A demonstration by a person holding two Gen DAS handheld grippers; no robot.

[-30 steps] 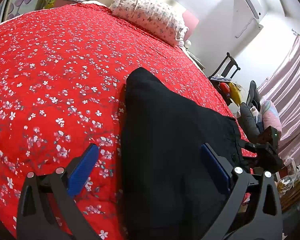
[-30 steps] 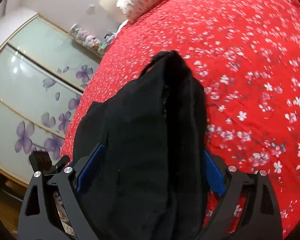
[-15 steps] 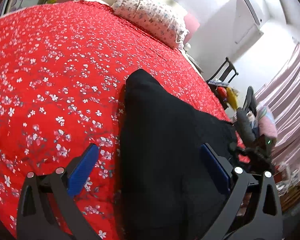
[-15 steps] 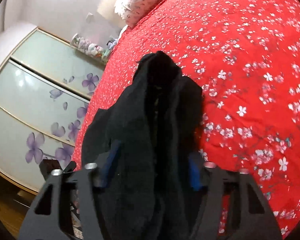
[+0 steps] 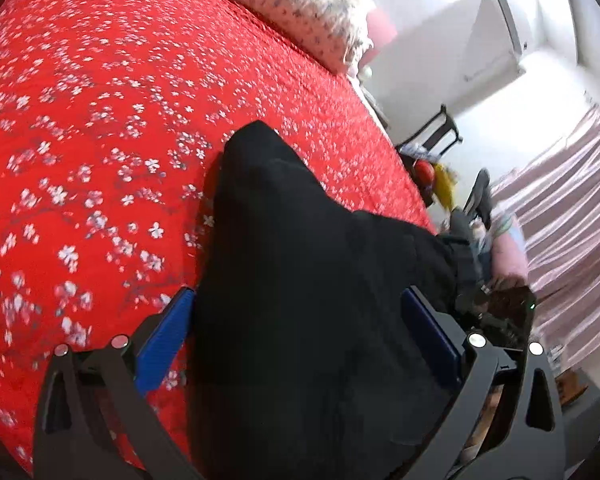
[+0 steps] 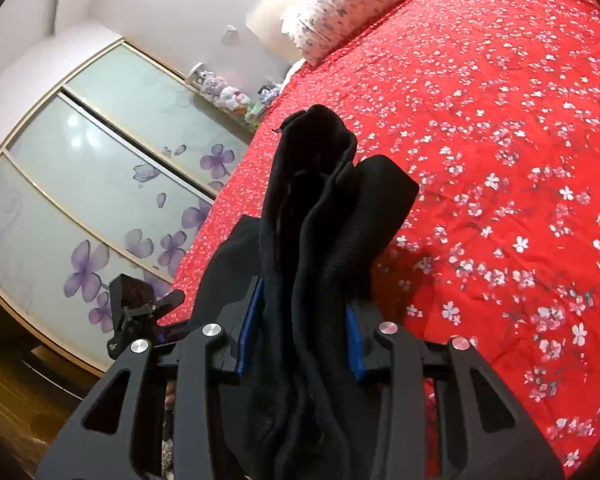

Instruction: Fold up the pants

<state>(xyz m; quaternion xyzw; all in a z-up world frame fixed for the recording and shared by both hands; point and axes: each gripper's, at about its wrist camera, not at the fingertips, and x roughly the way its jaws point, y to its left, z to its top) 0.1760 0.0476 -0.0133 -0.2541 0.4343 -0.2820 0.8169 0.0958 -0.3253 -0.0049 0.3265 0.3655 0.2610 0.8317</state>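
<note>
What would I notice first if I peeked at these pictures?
The big red bedspread with little white flowers fills most of both views. On it lie black pants, bunched between the pads of the right gripper, whose jaws have just been closing on them. The left gripper stands wide open around the cloth.

Bed with red quilted cover, white blossom print [image 5: 100, 128]. On it: black fabric pants [image 5: 300, 280], bunched; floral-print white pillow [image 5: 300, 8] at head end.
</note>
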